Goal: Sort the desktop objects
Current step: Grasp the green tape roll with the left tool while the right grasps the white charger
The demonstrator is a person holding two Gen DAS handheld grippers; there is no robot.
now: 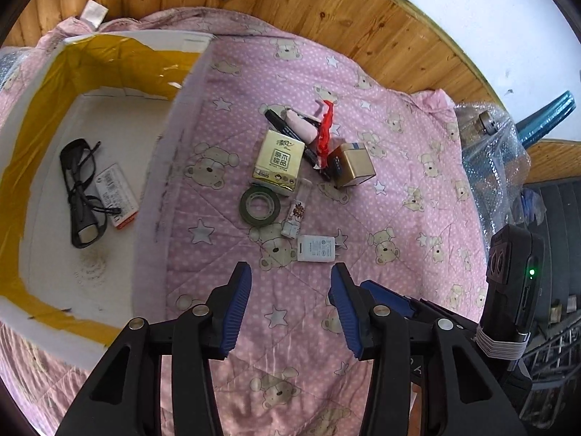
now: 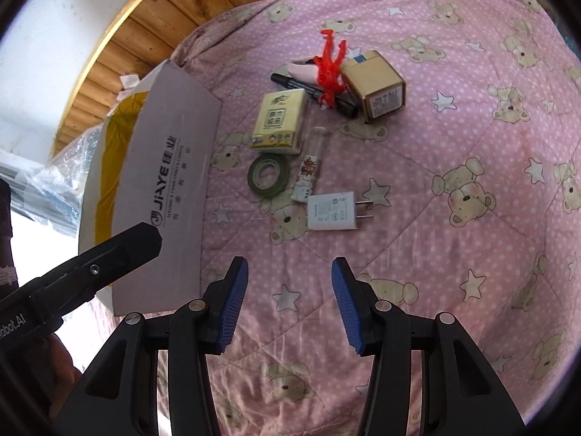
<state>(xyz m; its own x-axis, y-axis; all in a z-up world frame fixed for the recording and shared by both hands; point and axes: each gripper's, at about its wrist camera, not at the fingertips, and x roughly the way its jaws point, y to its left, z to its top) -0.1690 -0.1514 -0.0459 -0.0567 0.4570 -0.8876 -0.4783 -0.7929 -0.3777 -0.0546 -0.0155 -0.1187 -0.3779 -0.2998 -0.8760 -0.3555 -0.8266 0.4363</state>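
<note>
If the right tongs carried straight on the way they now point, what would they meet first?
Most likely the white charger plug, lying on the pink quilt just ahead of the open right tongs; depth is uncertain, so they might touch bare quilt first.

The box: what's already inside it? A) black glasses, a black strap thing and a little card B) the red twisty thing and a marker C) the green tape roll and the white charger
A: in the left wrist view the box holds black glasses, a black strap and a small card.
</note>
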